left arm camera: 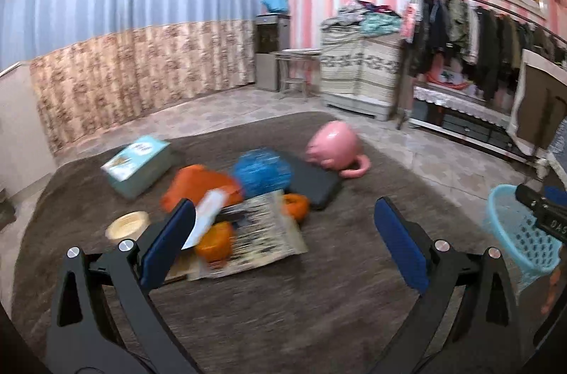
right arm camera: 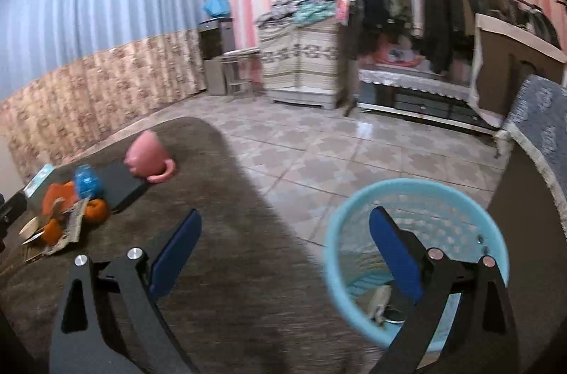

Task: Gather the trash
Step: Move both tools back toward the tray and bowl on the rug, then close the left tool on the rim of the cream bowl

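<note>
On the brown tablecloth [left arm camera: 283, 303] lies a blurred pile: a printed paper sheet [left arm camera: 264, 232], a white paper strip [left arm camera: 209, 214], orange crumpled pieces [left arm camera: 212, 241], an orange bag [left arm camera: 198, 184] and a blue crumpled ball [left arm camera: 262, 172]. My left gripper [left arm camera: 283, 225] hovers just short of the pile, open, with nothing between its blue pads. My right gripper [right arm camera: 283, 243] is open and empty. Its right finger [right arm camera: 395, 253] hangs over the light blue basket [right arm camera: 354, 207] by the table's right edge. A few scraps [right arm camera: 379, 303] lie in the basket's bottom.
An upturned pink mug [left arm camera: 336, 149], a black notebook [left arm camera: 313, 184], a teal box [left arm camera: 138, 163] and a tape roll [left arm camera: 127, 225] also sit on the table. Tiled floor [right arm camera: 336, 147] lies beyond. A clothes rack [right arm camera: 425, 5] and cabinet [right arm camera: 301, 62] line the far wall.
</note>
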{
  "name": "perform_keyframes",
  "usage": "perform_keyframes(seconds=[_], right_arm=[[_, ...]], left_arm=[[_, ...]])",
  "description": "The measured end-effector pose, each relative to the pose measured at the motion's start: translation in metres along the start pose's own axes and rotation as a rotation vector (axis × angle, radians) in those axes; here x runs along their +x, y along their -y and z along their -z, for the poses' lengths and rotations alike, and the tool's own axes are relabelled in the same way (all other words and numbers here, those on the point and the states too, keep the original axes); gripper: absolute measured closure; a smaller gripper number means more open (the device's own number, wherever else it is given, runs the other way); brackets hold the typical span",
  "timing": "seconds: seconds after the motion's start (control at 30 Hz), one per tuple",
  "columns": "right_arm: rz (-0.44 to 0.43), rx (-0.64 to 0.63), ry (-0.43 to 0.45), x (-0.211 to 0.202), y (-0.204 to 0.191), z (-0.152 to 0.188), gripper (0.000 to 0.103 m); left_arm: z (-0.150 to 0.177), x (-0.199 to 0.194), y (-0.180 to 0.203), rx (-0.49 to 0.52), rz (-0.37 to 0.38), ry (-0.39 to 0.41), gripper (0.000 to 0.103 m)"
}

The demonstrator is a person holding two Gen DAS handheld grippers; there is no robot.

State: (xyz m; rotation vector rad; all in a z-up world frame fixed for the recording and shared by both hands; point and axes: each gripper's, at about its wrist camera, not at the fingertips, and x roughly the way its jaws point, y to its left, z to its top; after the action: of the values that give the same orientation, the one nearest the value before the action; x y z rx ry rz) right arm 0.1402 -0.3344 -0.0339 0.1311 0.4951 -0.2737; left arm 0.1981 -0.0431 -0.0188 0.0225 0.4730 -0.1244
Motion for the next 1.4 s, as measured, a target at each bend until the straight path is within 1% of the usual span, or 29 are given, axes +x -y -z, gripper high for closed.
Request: perform_keyframes(seconds=[0.1,0.3,0.47,0.57,0.63,0.7,0.8,0.87,0.93,1.07,1.17,1.23,1.3,1.4], right_arm=[[-0.04,-0.056,-0.009,0.002,-0.025,0.003,0.009],[-0.074,-0.072,-0.033,0.01,-0.043,0.006,0.009],[-0.113,-0.083,-0.049,0.016,-0.06,0.007,0.009],[-0.134,-0.111,-0.063,0.021,-0.073,0.009,0.009],[-0.144,-0.13,-0.074,0.023,-0.081,0.012,0.009],[-0.148,-0.16,-0.08,0.025,-0.089,0.015,0.009],[-0.145,-0.179,-0.09,0.028,-0.094,0.017,0.009],[-0.146,-0.178,-0.099,0.03,-0.095,0.018,0.009],[-0.145,-0.181,-0.108,0.032,-0.095,0.019,0.009],[-0.14,-0.194,-0.116,0.034,-0.098,0.022,0.009],[-0.149,-0.191,-0.125,0.039,-0.102,0.021,0.009],[-0.156,-0.186,-0.133,0.044,-0.106,0.02,0.009],[-0.175,-0.173,-0.149,0.05,-0.111,0.019,0.009],[-0.208,-0.144,-0.154,0.057,-0.12,0.013,0.009]], left_arm=[[0.012,-0.001,-0.036,-0.038,-0.062,-0.02,0.005],[0.038,0.001,-0.091,-0.081,-0.178,-0.063,0.006],[0.055,0.008,-0.124,-0.115,-0.223,-0.109,0.006],[0.065,0.018,-0.142,-0.141,-0.235,-0.141,0.006],[0.067,0.022,-0.143,-0.142,-0.243,-0.148,0.006],[0.064,0.029,-0.146,-0.143,-0.239,-0.156,0.006],[0.053,0.04,-0.153,-0.146,-0.238,-0.145,0.006],[0.046,0.054,-0.16,-0.145,-0.252,-0.169,0.006],[0.042,0.071,-0.17,-0.172,-0.283,-0.206,0.006],[0.042,0.099,-0.193,-0.255,-0.272,-0.282,0.006],[0.042,0.108,-0.202,-0.277,-0.245,-0.299,0.006],[0.039,0.113,-0.203,-0.266,-0.248,-0.305,0.006],[0.038,0.117,-0.201,-0.251,-0.245,-0.305,0.008],[0.037,0.122,-0.193,-0.216,-0.216,-0.304,0.02]])
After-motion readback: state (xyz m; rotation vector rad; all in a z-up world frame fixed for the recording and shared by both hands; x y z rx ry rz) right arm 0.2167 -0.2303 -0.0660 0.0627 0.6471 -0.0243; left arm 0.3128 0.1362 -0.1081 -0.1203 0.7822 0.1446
